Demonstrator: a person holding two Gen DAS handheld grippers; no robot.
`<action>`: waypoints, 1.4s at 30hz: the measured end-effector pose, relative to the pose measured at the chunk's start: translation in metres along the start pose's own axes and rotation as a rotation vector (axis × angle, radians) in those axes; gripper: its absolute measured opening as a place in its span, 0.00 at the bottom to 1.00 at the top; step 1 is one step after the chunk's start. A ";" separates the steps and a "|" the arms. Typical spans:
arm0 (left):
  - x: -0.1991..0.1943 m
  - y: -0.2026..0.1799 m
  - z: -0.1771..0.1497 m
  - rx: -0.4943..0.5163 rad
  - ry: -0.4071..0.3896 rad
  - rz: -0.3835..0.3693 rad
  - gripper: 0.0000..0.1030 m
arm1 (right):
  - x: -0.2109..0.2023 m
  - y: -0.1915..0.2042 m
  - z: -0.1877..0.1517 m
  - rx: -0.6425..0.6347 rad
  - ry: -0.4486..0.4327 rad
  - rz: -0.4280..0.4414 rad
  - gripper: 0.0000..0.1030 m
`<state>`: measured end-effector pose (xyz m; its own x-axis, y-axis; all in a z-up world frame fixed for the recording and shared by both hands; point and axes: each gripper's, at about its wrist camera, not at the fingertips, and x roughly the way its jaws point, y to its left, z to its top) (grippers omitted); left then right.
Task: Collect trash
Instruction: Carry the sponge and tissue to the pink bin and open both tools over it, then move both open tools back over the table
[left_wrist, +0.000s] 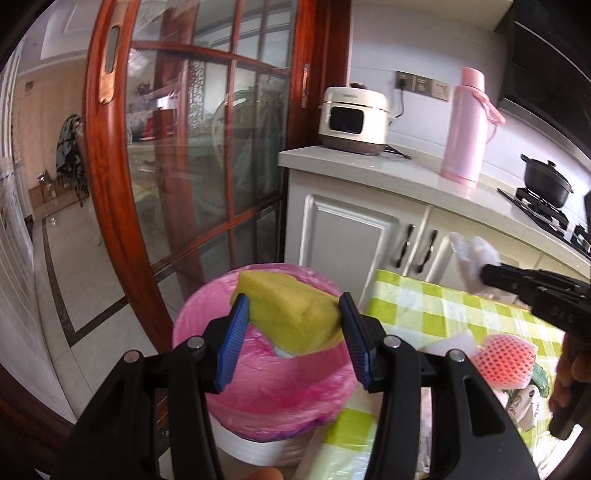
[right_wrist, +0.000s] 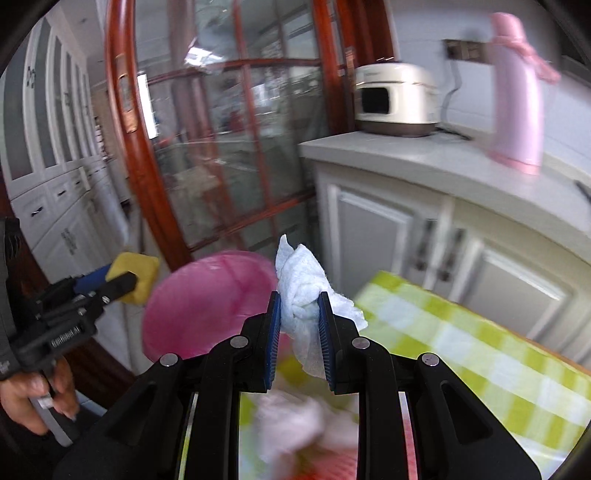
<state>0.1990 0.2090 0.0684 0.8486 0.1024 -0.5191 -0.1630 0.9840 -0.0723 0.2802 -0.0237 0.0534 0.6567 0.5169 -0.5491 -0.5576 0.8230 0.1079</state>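
Note:
My left gripper (left_wrist: 293, 308) is shut on a yellow sponge (left_wrist: 291, 314), holding it over the pink-lined trash bin (left_wrist: 280, 398). The right wrist view shows that sponge (right_wrist: 135, 275) at the left, beside the bin (right_wrist: 199, 306). My right gripper (right_wrist: 298, 308) is shut on a crumpled white paper towel (right_wrist: 303, 288), above the table's edge and to the right of the bin. Seen from the left wrist, the paper towel (left_wrist: 472, 258) sticks out of the right gripper's black tip at the right edge. A pink foam fruit net (left_wrist: 504, 360) lies on the checked tablecloth (left_wrist: 436, 306).
A red wooden glass door (left_wrist: 207, 155) stands behind the bin. A counter (left_wrist: 388, 166) carries a cream rice cooker (left_wrist: 352, 120), a pink thermos (left_wrist: 467, 129) and a black pot (left_wrist: 546, 182) on a stove. More litter (right_wrist: 291, 424) lies blurred under my right gripper.

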 end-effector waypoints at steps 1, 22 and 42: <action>0.002 0.006 0.001 -0.008 0.003 0.004 0.47 | 0.011 0.008 0.004 -0.007 0.012 0.018 0.21; 0.034 0.055 -0.004 -0.101 0.057 -0.002 0.50 | 0.107 0.081 0.015 -0.070 0.141 0.110 0.24; 0.034 0.061 -0.002 -0.127 0.068 -0.004 0.69 | 0.105 0.064 0.012 -0.046 0.134 0.069 0.54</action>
<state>0.2166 0.2724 0.0443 0.8142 0.0842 -0.5745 -0.2259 0.9574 -0.1799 0.3195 0.0855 0.0123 0.5437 0.5334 -0.6480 -0.6241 0.7731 0.1127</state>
